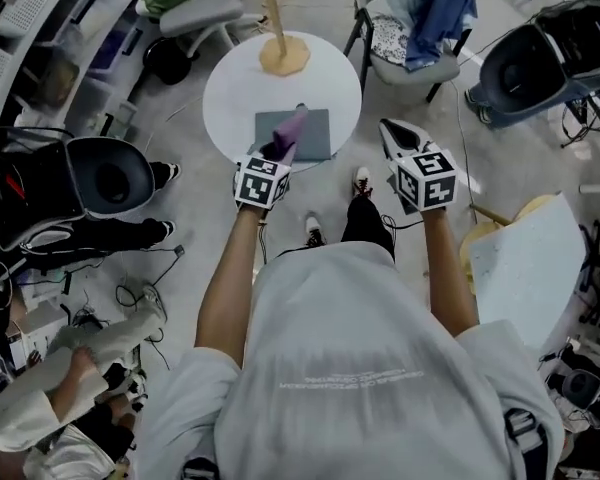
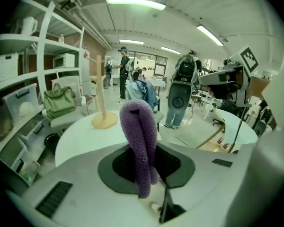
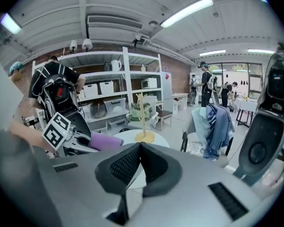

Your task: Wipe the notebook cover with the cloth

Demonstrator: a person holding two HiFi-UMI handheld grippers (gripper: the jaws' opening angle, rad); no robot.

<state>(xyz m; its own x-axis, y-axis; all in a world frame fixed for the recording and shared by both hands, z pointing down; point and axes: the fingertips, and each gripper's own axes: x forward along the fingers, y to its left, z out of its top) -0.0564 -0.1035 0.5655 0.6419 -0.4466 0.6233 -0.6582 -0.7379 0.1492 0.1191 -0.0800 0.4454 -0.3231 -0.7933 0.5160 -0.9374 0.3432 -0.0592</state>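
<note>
Two grippers in our hands: the left gripper (image 1: 279, 154) clamps the cloth (image 1: 293, 128) at the notebook's (image 1: 316, 134) near edge, the right gripper (image 1: 390, 128), jaws together and empty, hangs off the surface's (image 1: 230, 98) right edge.

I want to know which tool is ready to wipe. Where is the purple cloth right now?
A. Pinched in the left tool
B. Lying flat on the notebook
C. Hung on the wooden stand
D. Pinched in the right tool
A: in the left gripper view the purple cloth stands folded between the jaws of the left tool, while the right tool has its jaws together on nothing.
</note>
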